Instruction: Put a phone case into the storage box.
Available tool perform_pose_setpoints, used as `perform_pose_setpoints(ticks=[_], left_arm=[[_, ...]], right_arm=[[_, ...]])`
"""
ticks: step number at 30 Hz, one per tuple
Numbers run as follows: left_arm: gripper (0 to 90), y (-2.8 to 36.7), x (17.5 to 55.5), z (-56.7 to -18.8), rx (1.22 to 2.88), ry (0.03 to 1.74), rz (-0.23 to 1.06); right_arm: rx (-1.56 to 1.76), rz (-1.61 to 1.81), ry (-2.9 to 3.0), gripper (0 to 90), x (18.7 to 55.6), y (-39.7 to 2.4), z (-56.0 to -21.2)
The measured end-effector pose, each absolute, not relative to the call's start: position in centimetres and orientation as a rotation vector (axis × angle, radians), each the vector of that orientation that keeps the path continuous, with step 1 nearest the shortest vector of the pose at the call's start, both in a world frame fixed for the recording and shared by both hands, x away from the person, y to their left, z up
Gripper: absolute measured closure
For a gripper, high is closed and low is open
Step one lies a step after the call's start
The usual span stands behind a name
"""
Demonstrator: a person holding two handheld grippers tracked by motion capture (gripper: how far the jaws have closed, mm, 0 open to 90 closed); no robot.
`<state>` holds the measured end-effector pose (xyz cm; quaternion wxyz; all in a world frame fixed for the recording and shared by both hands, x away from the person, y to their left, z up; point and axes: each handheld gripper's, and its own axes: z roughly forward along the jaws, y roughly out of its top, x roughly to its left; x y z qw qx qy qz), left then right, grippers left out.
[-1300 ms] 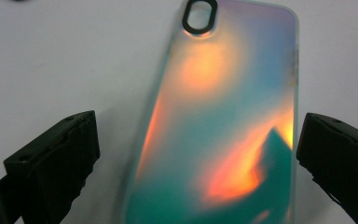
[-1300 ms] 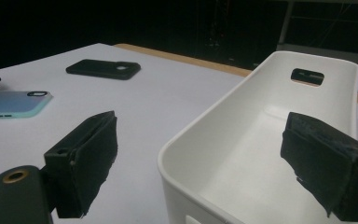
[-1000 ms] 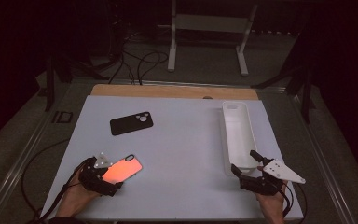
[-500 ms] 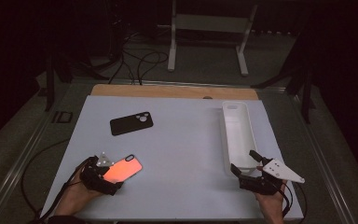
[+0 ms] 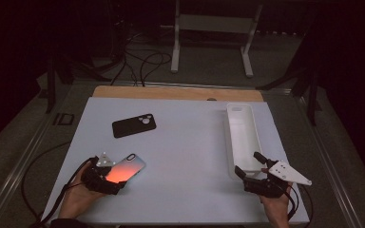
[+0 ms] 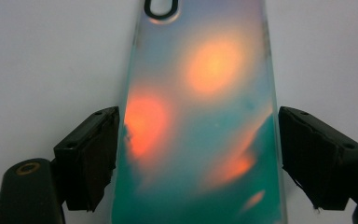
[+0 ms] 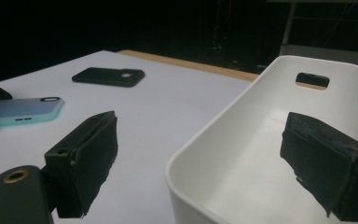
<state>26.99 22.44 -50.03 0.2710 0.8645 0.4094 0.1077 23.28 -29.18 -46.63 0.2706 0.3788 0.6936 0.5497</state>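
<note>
The desk (image 5: 190, 142) carries a white tray (image 5: 242, 137), empty for now. A black case (image 5: 134, 125) lies untouched farther back. My left gripper (image 6: 198, 154) has just been closing around the iridescent case (image 6: 200, 116), its pads not yet pressing. My right gripper (image 7: 200, 158) waits released at the tray's near end.
</note>
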Motion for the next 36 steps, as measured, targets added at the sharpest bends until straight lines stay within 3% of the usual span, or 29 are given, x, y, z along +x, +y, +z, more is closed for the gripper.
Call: perform_pose_setpoints(ticks=[13,36], left_arm=[[17.0,21.9,26.8,-48.0,2.185,1.115,0.36],[17.0,16.5,26.2,-41.8,2.077,0.866,0.505]], right_arm=[[1.005,1.491,1.936,10.9,23.8,-27.8,-45.9],[0.989,1.713,2.077,9.7,27.2,-24.1,-43.3]])
